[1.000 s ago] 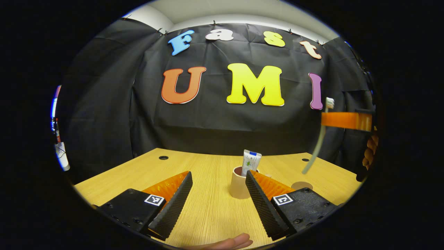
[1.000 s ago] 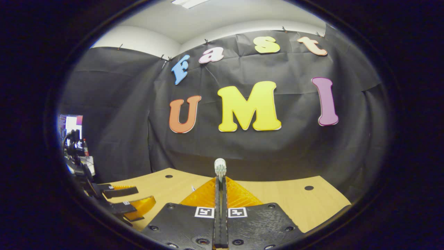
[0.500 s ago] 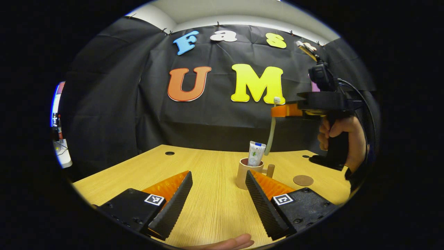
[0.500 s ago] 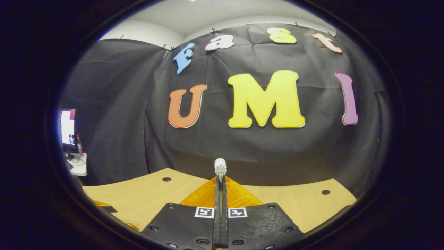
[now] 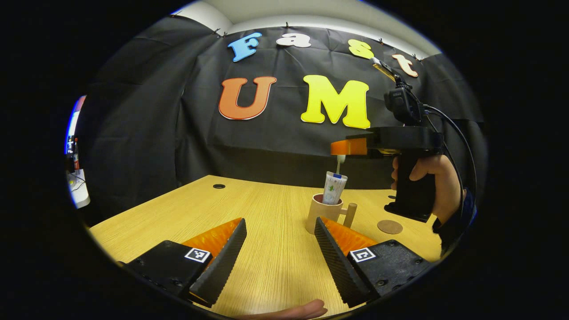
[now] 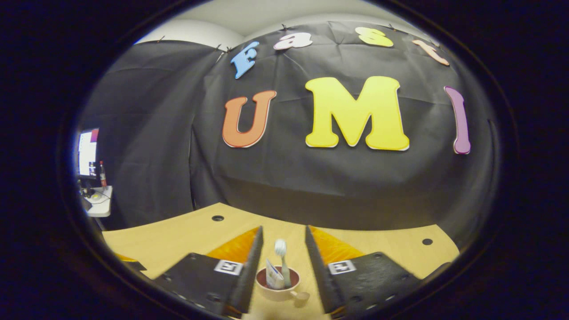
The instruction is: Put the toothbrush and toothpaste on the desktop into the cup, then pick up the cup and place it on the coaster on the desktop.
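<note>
Standing in the cup (image 6: 276,284), toothbrush (image 6: 281,255) and toothpaste (image 5: 333,188) lean on its rim; the right gripper (image 6: 282,249) hangs above, jaws wide. The left gripper (image 5: 280,249) waits wide; the coaster (image 5: 390,226) lies beside.

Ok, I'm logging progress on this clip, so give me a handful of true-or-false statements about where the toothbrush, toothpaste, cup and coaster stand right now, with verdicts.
1. The toothpaste stands in the cup. True.
2. The toothbrush lies flat on the desktop. False: it stands in the cup, head up, beside the toothpaste.
3. The right gripper is shut on the toothbrush. False: its jaws stand open above the cup.
4. The cup sits on the coaster. False: the coaster lies bare on the desktop, apart from the cup, on the side its handle points to.
5. The left gripper is open and holds nothing. True.
</note>
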